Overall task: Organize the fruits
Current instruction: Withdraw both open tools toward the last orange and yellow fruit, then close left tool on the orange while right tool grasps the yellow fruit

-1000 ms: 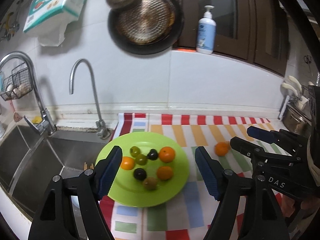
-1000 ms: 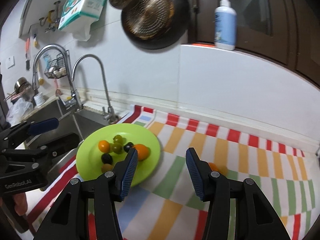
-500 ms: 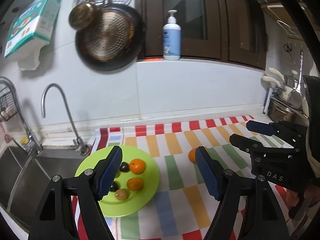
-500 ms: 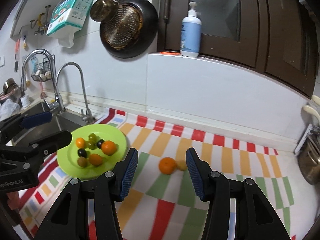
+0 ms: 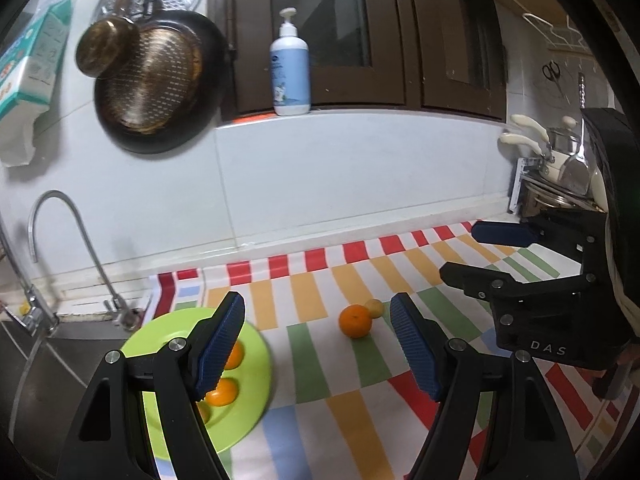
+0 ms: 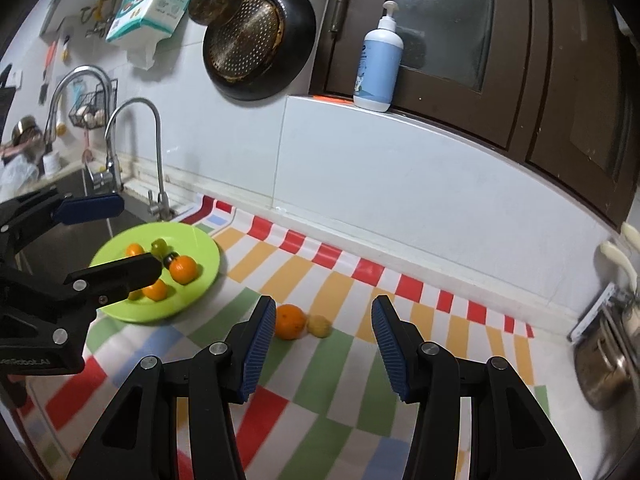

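- Left of the orange (image 6: 291,321), we find the green plate (image 6: 200,276) holding gathered fruit, evidently the collection point.
- The orange lies on the desk (image 6: 400,344), touching a small yellow fruit (image 6: 319,326) on its right.
- Left gripper (image 5: 316,346) and right gripper (image 6: 323,346): jaws apart, empty.
- Only the right wrist view shows the plate's green and dark fruits.

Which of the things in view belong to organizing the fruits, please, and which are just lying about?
Job:
- green plate with fruits
- orange on the cloth
- small yellow fruit beside it

Lying about:
- pump bottle
- hanging pan
- faucet
- striped cloth
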### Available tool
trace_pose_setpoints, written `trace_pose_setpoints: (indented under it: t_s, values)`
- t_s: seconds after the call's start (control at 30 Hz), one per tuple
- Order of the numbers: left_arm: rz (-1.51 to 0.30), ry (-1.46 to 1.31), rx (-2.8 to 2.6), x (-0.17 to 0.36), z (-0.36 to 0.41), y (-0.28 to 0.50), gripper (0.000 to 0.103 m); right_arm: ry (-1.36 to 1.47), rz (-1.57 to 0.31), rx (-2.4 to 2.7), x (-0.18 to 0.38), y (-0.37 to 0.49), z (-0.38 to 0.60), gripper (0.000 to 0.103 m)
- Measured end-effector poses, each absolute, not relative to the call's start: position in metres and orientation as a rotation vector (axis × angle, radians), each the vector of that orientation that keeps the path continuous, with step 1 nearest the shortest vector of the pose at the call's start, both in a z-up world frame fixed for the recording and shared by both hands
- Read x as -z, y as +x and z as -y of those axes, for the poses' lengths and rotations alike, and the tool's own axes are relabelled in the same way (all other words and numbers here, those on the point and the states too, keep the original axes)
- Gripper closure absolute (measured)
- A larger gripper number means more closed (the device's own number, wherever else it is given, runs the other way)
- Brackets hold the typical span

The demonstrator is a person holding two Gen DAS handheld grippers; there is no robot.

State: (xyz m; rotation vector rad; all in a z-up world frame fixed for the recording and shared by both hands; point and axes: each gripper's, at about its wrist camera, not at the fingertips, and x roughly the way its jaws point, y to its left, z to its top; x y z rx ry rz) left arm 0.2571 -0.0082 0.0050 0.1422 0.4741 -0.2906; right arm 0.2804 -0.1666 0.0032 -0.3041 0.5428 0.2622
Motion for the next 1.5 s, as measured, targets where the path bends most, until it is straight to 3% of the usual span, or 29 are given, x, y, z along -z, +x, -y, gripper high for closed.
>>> trace_pose_setpoints:
  t_s: [0.53,0.93,1.07,1.5]
  values:
    - [-0.615,0.202,0.39,0.041,0.041,0.318,0.032,-0.395,-0.647,-0.387,0.044,0.338,0.18,0.052]
    - [-0.699,0.222,0.438,0.077,0.053,0.355,0.042,-0.421,-0.742,-0.474,0.086,0.384,0.184,0.053]
    - [-0.72,0.233,0.469,0.085,0.056,0.362,0.048,-0.439,-0.767,-0.509,0.097,0.393,0.184,0.06]
    - [-0.765,0.26,0.514,0.102,0.064,0.381,0.052,-0.442,-0.817,-0.631,0.115,0.413,0.184,0.066]
